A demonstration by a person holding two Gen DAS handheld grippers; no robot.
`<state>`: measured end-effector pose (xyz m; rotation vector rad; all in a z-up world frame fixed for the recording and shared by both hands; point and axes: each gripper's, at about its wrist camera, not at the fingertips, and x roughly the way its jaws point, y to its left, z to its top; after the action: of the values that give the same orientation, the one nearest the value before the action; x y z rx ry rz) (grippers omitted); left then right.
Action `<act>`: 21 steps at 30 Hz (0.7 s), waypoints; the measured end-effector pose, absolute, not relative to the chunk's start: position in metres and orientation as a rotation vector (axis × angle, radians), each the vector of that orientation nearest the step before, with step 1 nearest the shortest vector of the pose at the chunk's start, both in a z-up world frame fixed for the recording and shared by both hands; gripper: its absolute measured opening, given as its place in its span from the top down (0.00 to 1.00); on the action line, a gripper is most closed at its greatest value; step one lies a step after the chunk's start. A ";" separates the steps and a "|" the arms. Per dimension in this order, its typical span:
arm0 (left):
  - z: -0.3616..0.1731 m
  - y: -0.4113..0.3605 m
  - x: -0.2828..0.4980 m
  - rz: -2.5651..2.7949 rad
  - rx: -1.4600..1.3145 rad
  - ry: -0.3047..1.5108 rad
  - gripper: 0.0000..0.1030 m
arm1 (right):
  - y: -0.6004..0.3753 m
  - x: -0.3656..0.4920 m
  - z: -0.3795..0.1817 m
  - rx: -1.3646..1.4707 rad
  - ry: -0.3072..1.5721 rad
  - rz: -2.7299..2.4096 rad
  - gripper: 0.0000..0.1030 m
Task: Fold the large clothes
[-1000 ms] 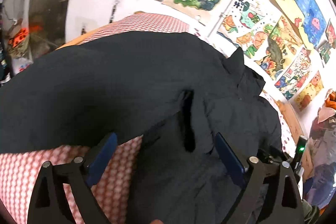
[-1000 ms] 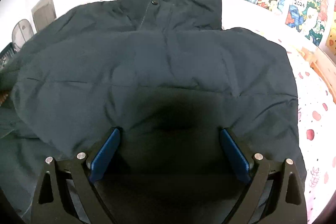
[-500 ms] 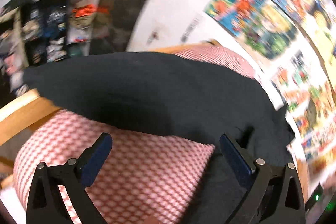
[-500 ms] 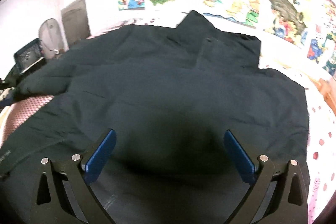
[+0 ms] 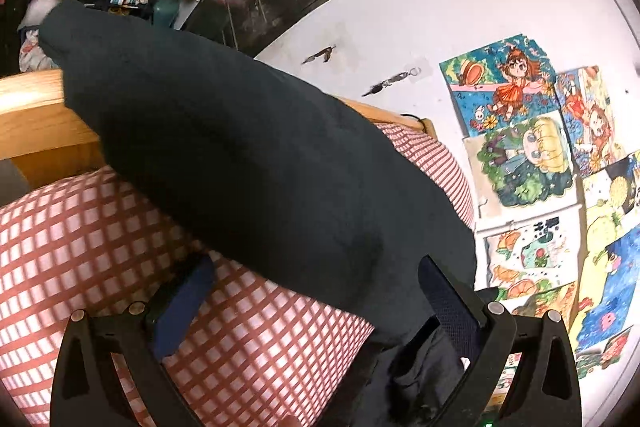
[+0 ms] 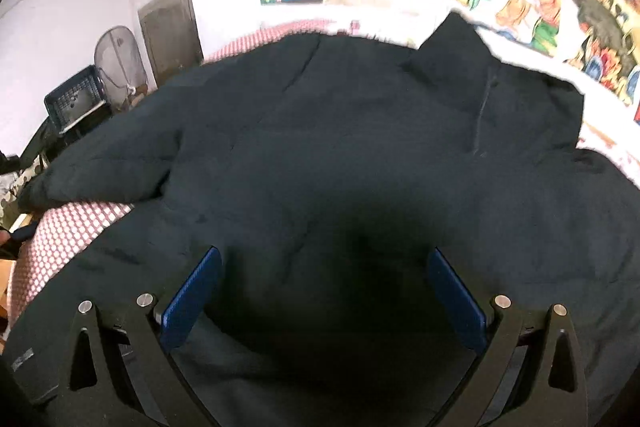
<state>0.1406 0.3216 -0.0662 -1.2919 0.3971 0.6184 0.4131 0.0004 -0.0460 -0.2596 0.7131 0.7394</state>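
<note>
Cartoon posters (image 5: 520, 155) cover the white wall behind a bed with a red-checked cover (image 5: 248, 347) and a wooden frame (image 5: 36, 123).

Left wrist view: our left gripper (image 5: 316, 291) has its jaws wide apart, nothing clamped. One sleeve of the dark jacket (image 5: 248, 163) runs across the cover and overhangs the frame's edge.

Right wrist view: our right gripper (image 6: 324, 287) is fully spread, nothing between its pads (image 6: 188, 299). The jacket (image 6: 340, 147) lies spread flat on the bed, collar toward the wall.
</note>
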 end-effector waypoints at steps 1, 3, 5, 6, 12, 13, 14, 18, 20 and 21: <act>-0.067 0.322 0.142 0.615 -1.297 0.385 0.00 | 0.004 0.417 -0.059 -0.271 0.752 0.725 0.02; -0.066 0.324 0.144 0.612 -1.302 0.369 0.01 | 0.005 0.418 -0.062 -0.274 0.761 0.722 0.02; -0.065 0.323 0.143 0.630 -1.282 0.363 0.01 | -0.001 0.418 -0.068 -0.249 0.770 0.729 0.02; -0.063 0.321 0.143 0.646 -1.256 0.364 0.04 | -0.001 0.418 -0.068 -0.249 0.770 0.729 0.02; -0.048 0.317 0.141 0.703 -1.152 0.344 0.33 | -0.018 0.411 -0.060 -0.195 0.775 0.736 0.02; -0.044 0.318 0.141 0.719 -1.137 0.336 0.44 | -0.022 0.410 -0.057 -0.182 0.777 0.738 0.02; -0.042 0.320 0.141 0.730 -1.122 0.332 0.50 | -0.027 0.411 -0.054 -0.168 0.779 0.741 0.02; -0.027 0.328 0.144 0.757 -1.037 0.331 0.81 | -0.050 0.415 -0.041 -0.131 0.759 0.714 0.02; -0.015 0.328 0.145 0.756 -0.972 0.317 0.86 | -0.075 0.419 -0.034 -0.098 0.748 0.675 0.02; -0.006 0.325 0.149 0.752 -0.921 0.319 0.88 | -0.075 0.419 -0.034 -0.098 0.748 0.675 0.02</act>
<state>0.1494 0.3251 -0.0059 -0.9207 0.3186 0.7524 0.4186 -0.0754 -0.0340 -0.0985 0.7476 0.6754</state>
